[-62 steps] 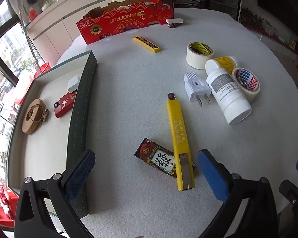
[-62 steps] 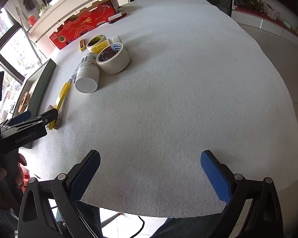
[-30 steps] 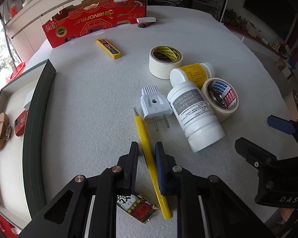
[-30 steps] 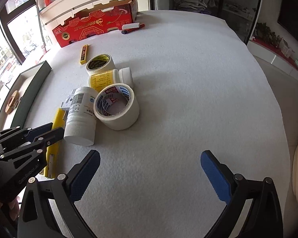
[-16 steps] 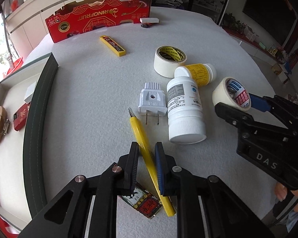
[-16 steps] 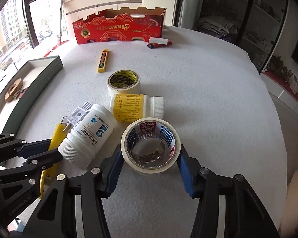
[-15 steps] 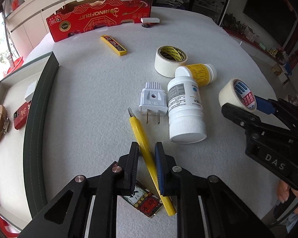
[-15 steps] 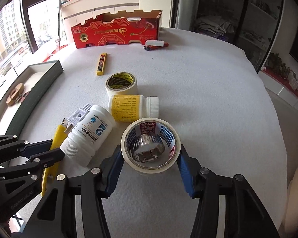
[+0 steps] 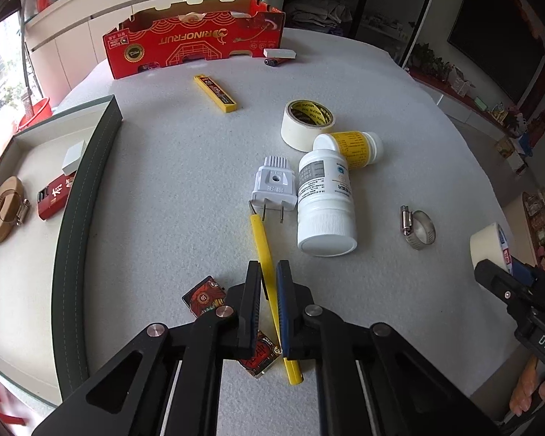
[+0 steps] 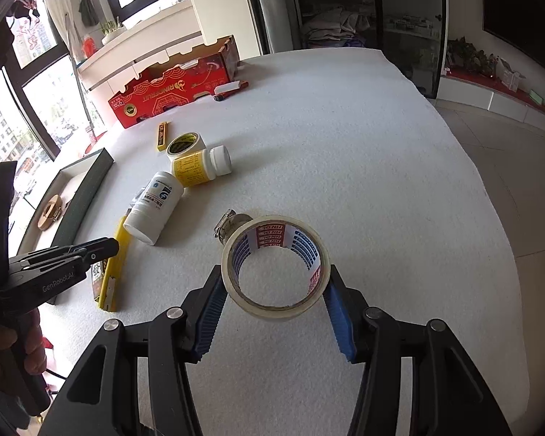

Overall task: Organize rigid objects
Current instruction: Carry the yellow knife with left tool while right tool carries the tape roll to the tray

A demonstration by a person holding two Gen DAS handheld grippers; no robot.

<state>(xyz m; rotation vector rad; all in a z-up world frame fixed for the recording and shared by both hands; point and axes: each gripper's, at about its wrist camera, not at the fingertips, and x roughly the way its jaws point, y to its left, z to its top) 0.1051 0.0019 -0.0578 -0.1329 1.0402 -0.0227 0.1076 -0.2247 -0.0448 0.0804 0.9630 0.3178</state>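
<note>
While the left gripper (image 9: 269, 278) clamps the yellow knife (image 9: 259, 239) lying on the desk (image 9: 185, 181), the right gripper (image 10: 274, 292) grips a tape roll (image 10: 276, 265) raised above a metal clamp (image 9: 416, 226).

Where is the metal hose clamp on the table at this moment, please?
In the left wrist view the metal hose clamp lies on the table, right of the white bottle; in the right wrist view it peeks out behind the held tape roll.
</note>
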